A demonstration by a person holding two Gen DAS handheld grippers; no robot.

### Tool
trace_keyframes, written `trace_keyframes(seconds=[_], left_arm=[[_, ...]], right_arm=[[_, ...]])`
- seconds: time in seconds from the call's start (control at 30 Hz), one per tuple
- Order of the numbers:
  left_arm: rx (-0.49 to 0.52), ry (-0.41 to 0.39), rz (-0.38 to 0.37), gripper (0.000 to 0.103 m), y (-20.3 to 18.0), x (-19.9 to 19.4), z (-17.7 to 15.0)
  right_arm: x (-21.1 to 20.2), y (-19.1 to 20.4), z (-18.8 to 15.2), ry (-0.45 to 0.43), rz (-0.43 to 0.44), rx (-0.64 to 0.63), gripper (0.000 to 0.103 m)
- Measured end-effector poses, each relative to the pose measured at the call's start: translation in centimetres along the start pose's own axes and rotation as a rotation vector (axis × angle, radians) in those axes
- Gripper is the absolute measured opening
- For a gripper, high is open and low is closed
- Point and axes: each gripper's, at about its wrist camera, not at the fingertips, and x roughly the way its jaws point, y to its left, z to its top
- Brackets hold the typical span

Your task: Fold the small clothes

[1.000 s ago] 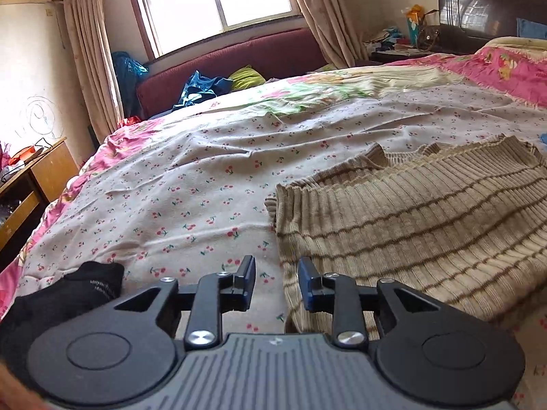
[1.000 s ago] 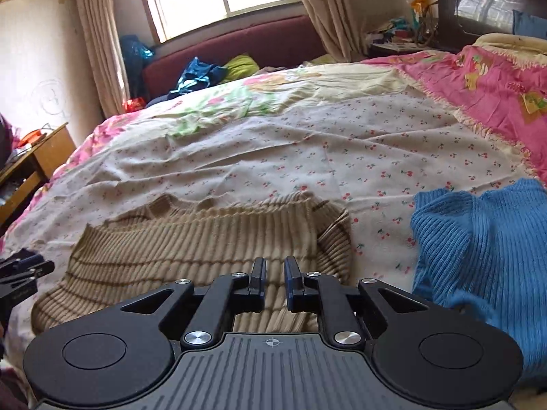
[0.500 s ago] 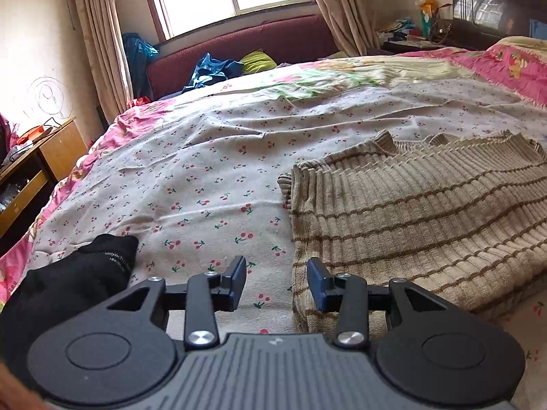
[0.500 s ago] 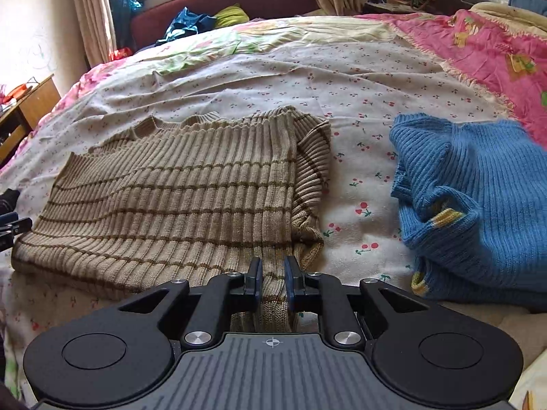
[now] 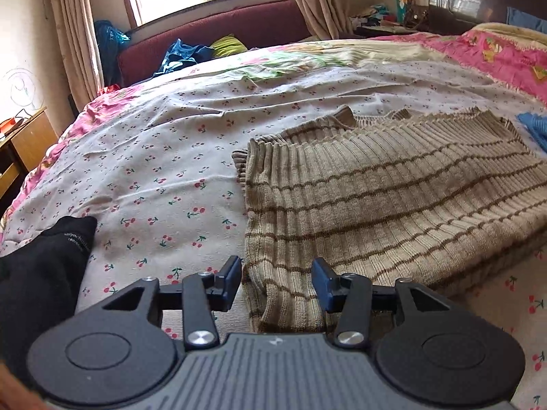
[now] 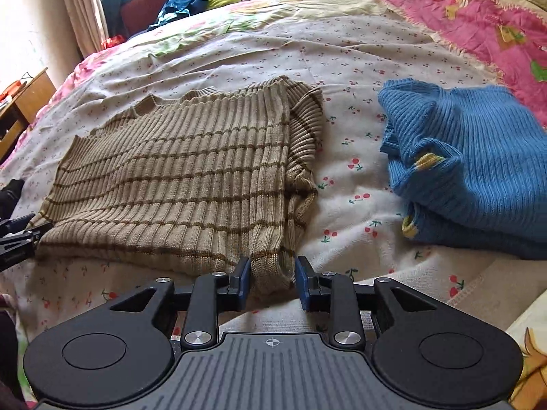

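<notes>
A black fabric item (image 5: pixel 44 266) lies on the cherry-print bedsheet (image 5: pixel 164 177), well to the left of the beige ribbed sweater with thin brown stripes (image 5: pixel 393 201), close by the left gripper's body. That sweater is the thing to watch: it lies flat across the middle of the bed with its sleeves folded in, neckline away from me and hem toward the near edge. The left gripper (image 5: pixel 277 282) sits low at the sweater's near left corner, its fingers spread wide, and the corner of the knit lies in the gap between them without being pinched. From the other camera the same sweater (image 6: pixel 177 177) shows whole, with the folded sleeve bunched along its right side. The right gripper (image 6: pixel 272 282) is at the sweater's near right corner, fingers likewise parted, a small fold of the hem between them; the left finger looks to be touching the knit, the right one stands just clear. To the right of the sweater, apart from it across a strip of bare sheet, a blue ribbed knit garment with yellow trim (image 6: pixel 471 164) lies folded in a thick heap. Beyond that, a pink patterned blanket (image 6: pixel 478 24) covers the far right of the bed.
</notes>
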Motion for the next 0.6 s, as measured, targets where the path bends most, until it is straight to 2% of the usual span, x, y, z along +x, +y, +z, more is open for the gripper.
trace_keyframes(seconds=[0.13,0.2,0.27,0.3,0.33,0.37,0.47,0.6], left_arm=[[-0.065,-0.02,-0.001,0.06,1.3,-0.9,0.0],[-0.087,-0.021,0.005,0.06,1.8,-1.2,0.0],[-0.099,-0.014,0.007,0.06,2.2,-1.3,0.1],[-0.096,-0.013,0.007,0.06,2.2,-1.4,0.1],[-0.091,-0.016,0.007,0.06,2.0,-1.5,0.2],[-0.082,-0.019,0.004,0.061,1.8,-1.5,0.2],[-0.055,-0.016,-0.011,0.062,0.7,-1.0,0.5],[-0.02,0.002,-0.046,0.062,-1.2,0.0,0.8]], right_arm=[[-0.7,-0.1,0.7,-0.03,0.049,0.037,0.03],[0.0,-0.3,1.3,-0.016,0.07,0.063,0.037],[0.9,-0.4,1.6,-0.004,0.083,0.075,0.039],[1.2,-0.4,1.7,-0.003,0.089,0.072,0.035],[1.3,-0.4,1.7,-0.002,0.091,0.064,0.022],[1.2,-0.5,1.6,0.0,0.092,0.064,0.012],[0.7,-1.2,1.1,0.002,0.079,0.057,0.008],[1.1,-2.6,0.5,0.021,0.084,0.114,0.008]])
